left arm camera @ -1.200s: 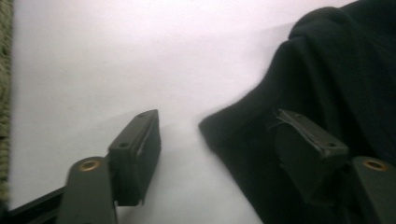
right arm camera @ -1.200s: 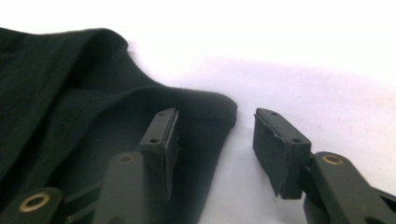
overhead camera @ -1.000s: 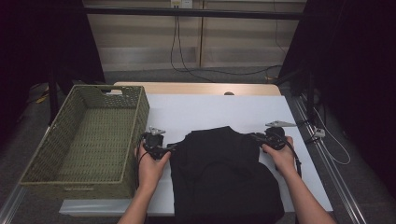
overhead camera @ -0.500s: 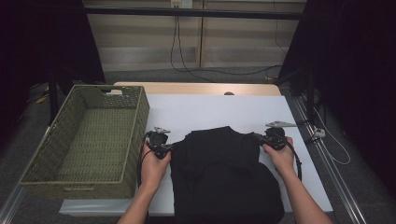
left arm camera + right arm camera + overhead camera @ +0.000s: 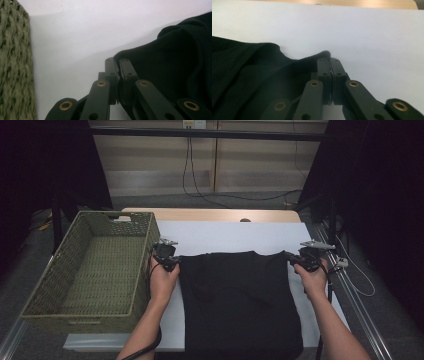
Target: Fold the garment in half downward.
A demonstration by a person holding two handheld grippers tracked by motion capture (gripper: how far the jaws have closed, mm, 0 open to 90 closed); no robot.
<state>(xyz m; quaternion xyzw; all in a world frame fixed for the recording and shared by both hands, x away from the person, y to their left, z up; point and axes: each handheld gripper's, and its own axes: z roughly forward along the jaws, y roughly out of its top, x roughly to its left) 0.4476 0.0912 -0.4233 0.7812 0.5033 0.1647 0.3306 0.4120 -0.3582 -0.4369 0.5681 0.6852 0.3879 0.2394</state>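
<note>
Black garment (image 5: 240,305) lies flat on the white table (image 5: 225,237), beside the woven basket (image 5: 95,270). Left tool (image 5: 172,262) and right tool (image 5: 295,261) each clamp a top corner. Grasp done; folding and binning likely remain.

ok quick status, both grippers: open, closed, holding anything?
Left gripper: closed, pinching the left top corner of the black garment.
Right gripper: closed, pinching the garment's right top corner.

We see bare white table (image 5: 230,237) beyond the black shirt (image 5: 240,305), free to pass. The woven basket (image 5: 95,265) blocks the left, just beside our left gripper (image 5: 167,257).
</note>
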